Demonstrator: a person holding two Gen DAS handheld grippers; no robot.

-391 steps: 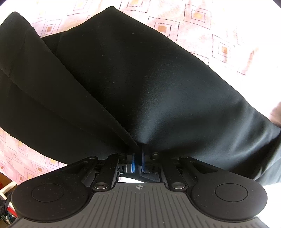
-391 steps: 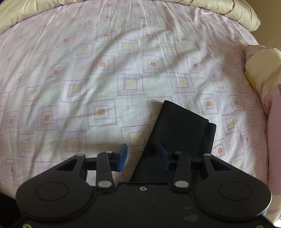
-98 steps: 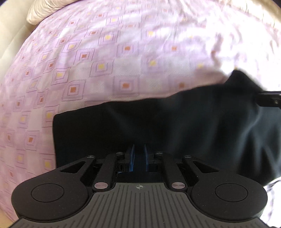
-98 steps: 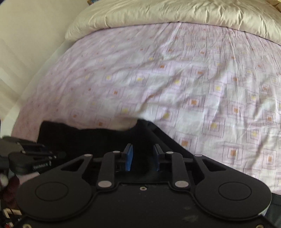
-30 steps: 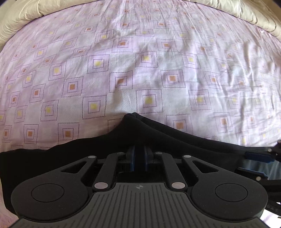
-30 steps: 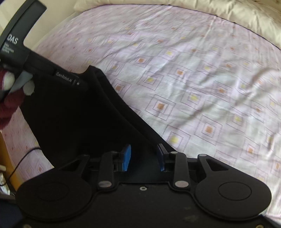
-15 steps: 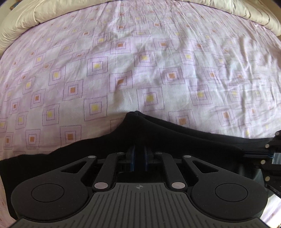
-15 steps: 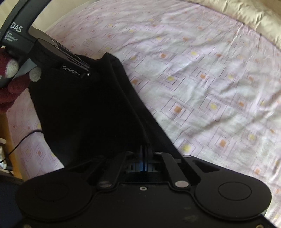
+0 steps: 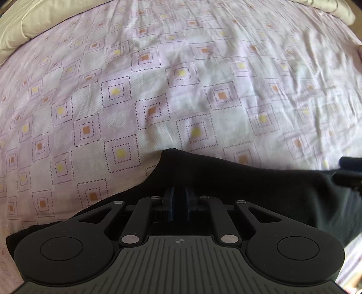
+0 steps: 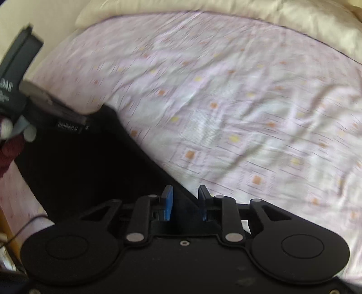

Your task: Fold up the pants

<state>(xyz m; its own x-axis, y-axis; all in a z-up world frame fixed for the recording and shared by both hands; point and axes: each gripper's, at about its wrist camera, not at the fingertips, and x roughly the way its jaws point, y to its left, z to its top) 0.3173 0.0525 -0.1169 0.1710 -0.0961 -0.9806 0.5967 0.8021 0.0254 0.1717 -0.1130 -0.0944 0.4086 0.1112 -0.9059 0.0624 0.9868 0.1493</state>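
Black pants (image 9: 248, 181) lie along the near side of a pink bed sheet with square patterns (image 9: 181, 79). My left gripper (image 9: 178, 199) is shut on a raised peak of the pants' edge. In the right wrist view the pants (image 10: 90, 169) spread to the left, where the left gripper (image 10: 89, 118) pinches their far corner, held by a gloved hand (image 10: 11, 140). My right gripper (image 10: 184, 201) is opening; its blue pads stand apart with the pants' edge between them, not pressed. The right gripper (image 9: 348, 169) also shows at the right edge of the left wrist view.
A cream duvet (image 10: 271, 20) is bunched along the far side of the bed, also seen as the duvet (image 9: 45, 22) in the left wrist view. A thin cable (image 10: 29, 224) and a wooden bed edge (image 10: 8, 235) sit at the lower left.
The right gripper's jaws were apart, closed on the pants' edge half a second ago, and now stand apart again. The left gripper has kept its grip on the pants.
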